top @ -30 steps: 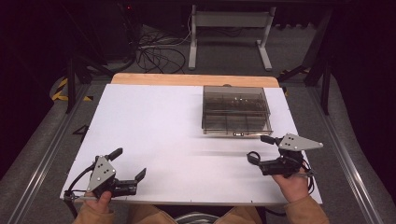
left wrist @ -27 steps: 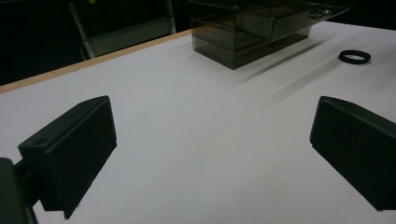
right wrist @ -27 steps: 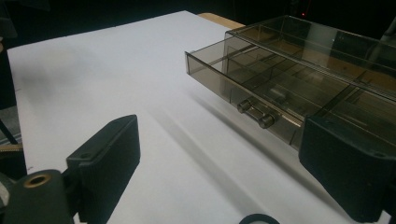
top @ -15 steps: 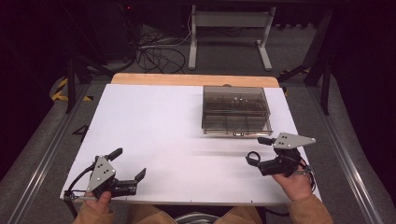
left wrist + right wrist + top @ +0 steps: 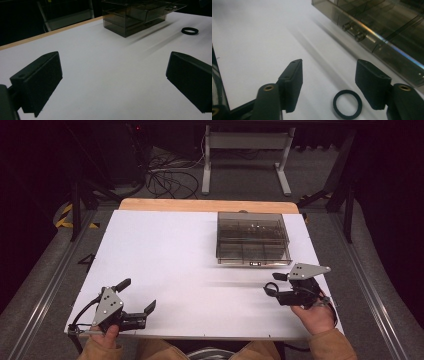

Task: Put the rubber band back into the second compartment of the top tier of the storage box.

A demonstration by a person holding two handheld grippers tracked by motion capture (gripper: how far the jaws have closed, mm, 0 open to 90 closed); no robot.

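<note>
1. the black ring (image 5: 347,104) lies flat on the white table (image 5: 165,255), near the smoky plastic box (image 5: 252,240).
2. the right gripper (image 5: 328,82) has just been closing, its jaws half apart around the ring, not touching.
3. a pad could push the thin ring away.
4. the left gripper (image 5: 113,82) waits wide open, far from the box.

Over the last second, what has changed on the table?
The right tool has just been narrowing its jaws over the black ring, which lies flat on the table between them, not yet pinched. The left tool stayed wide open in place, and the smoky plastic box has not moved.
</note>
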